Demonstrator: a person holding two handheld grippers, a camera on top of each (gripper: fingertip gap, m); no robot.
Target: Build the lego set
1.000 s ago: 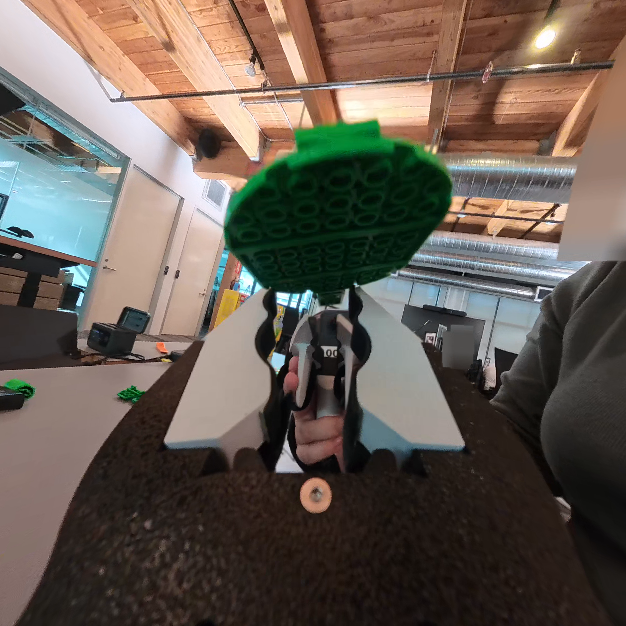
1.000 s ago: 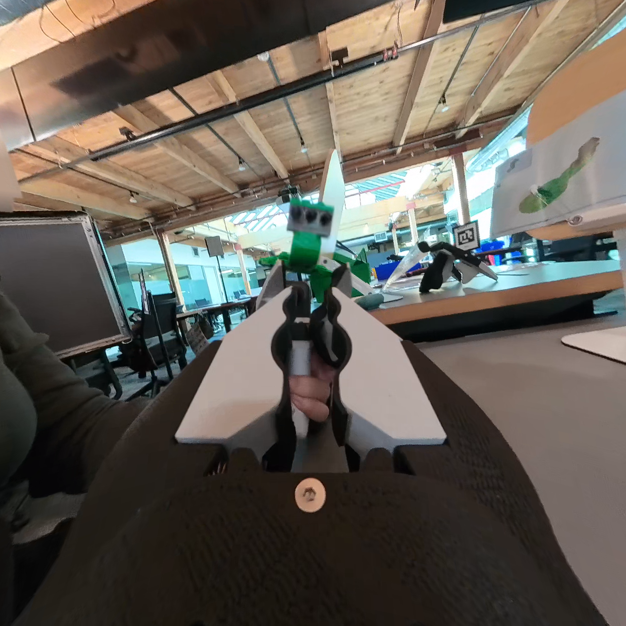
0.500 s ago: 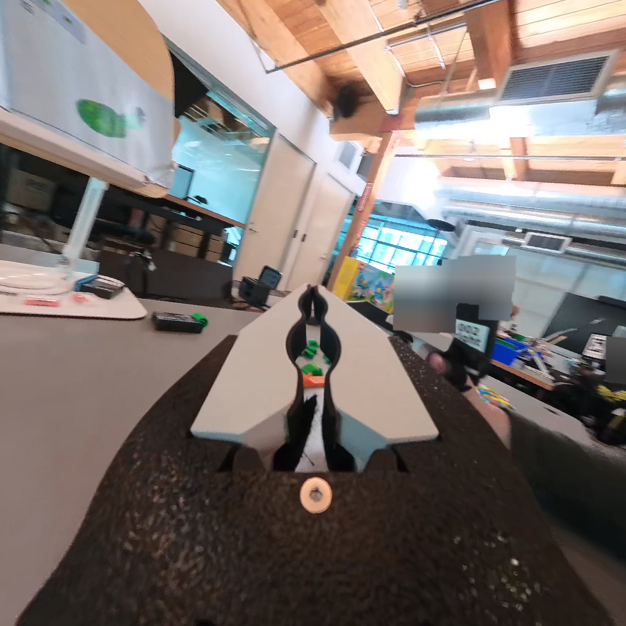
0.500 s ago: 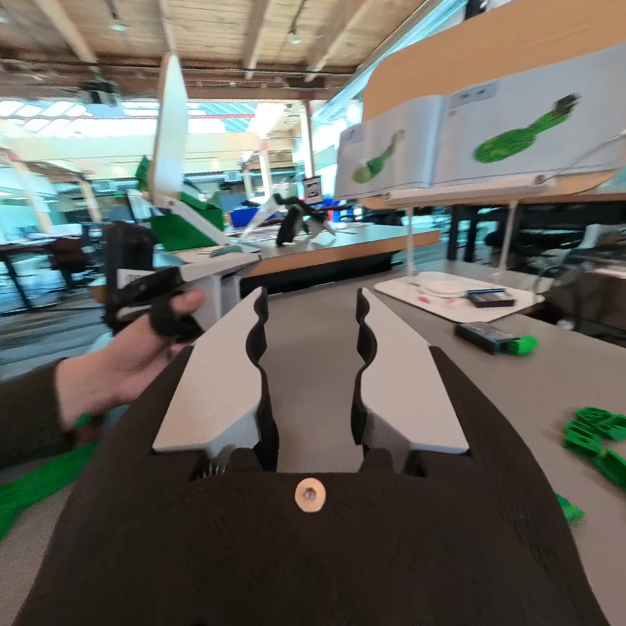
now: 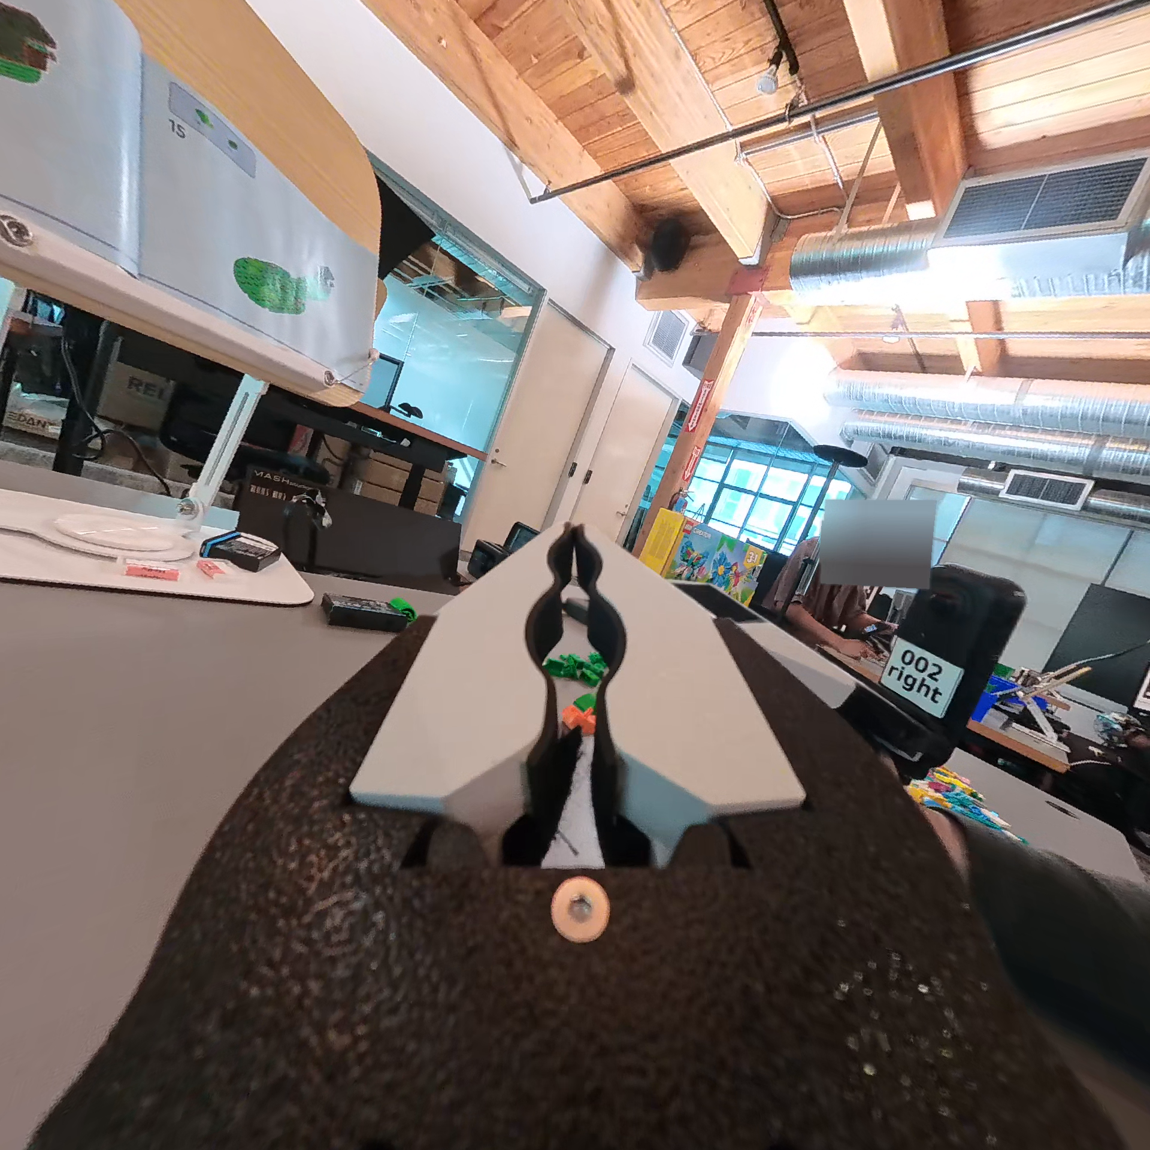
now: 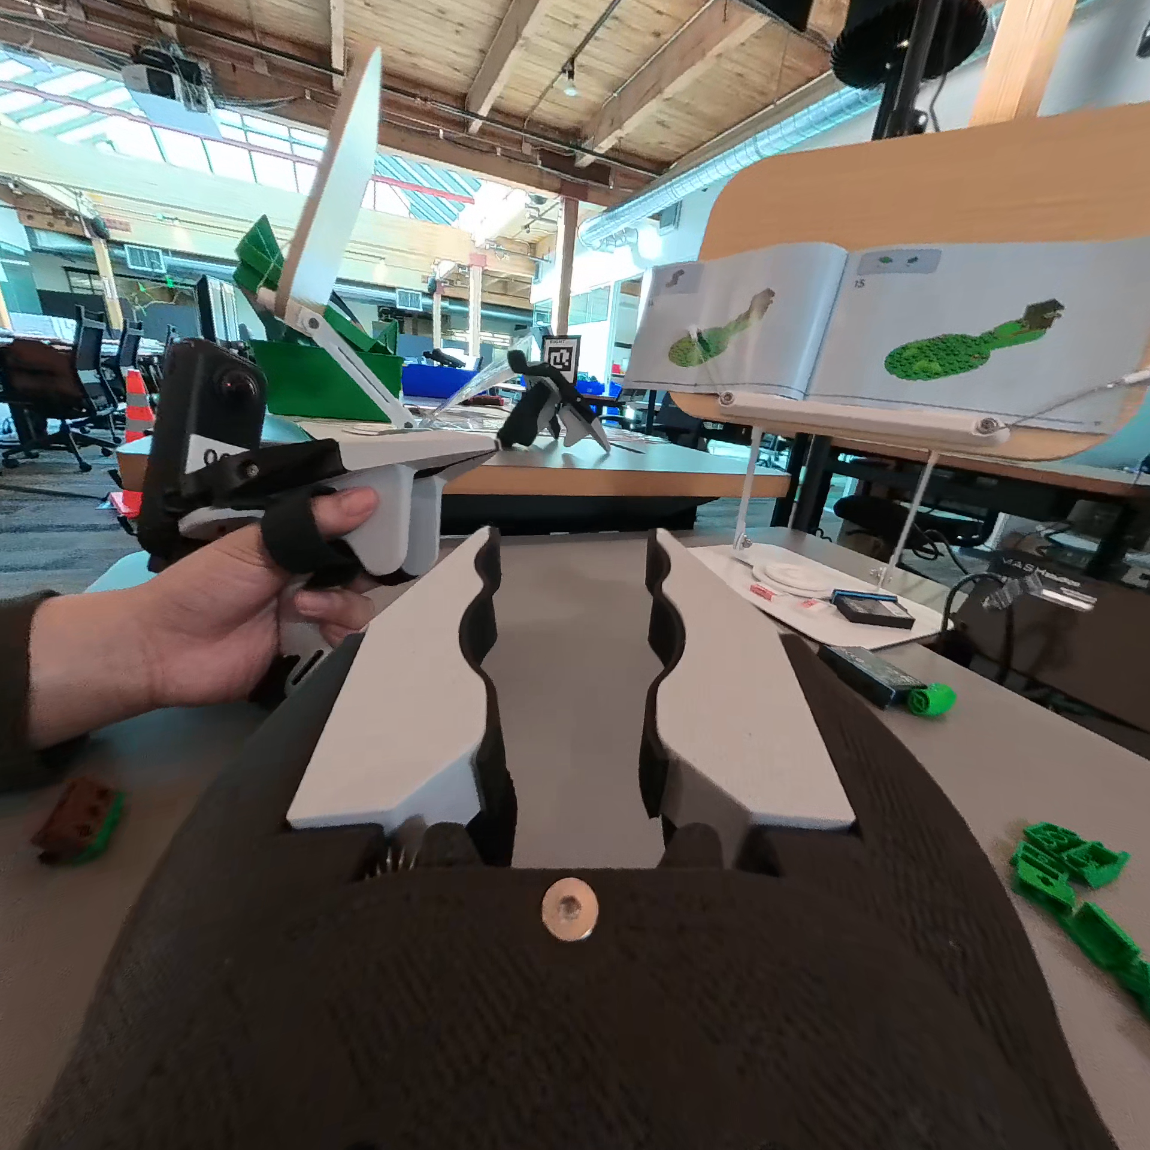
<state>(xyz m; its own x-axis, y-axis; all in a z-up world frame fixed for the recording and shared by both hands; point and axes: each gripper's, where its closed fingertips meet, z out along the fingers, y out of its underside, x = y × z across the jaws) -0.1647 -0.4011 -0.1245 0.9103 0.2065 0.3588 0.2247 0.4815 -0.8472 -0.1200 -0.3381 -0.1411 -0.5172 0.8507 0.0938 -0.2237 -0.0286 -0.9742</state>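
My left gripper (image 5: 574, 536) is shut with nothing between its fingers, low over the grey table (image 5: 155, 715). Through its gap I see loose green Lego pieces (image 5: 569, 664) and an orange piece (image 5: 579, 717) on the table. My right gripper (image 6: 572, 541) is open and empty, pointing across the table. In the right wrist view a hand holds the left gripper (image 6: 495, 443) to the left, shut. A brown and green built piece (image 6: 78, 821) lies at lower left. Loose green pieces (image 6: 1070, 868) lie at right.
An open instruction booklet (image 6: 871, 330) rests on a wooden stand with a white base (image 6: 809, 597). A black box (image 6: 871, 611), a black bar (image 6: 871, 669) and a green roll (image 6: 930, 700) lie near it. Other desks stand behind. There is about 8 cm between the tips of the two grippers. The green roll (image 6: 930, 700) lies around 25 cm away from my right fingertips.
A second ago both grippers were raised and the left held a round green plate. Both have since swung down to the table; the left is shut and empty, and the right has opened.
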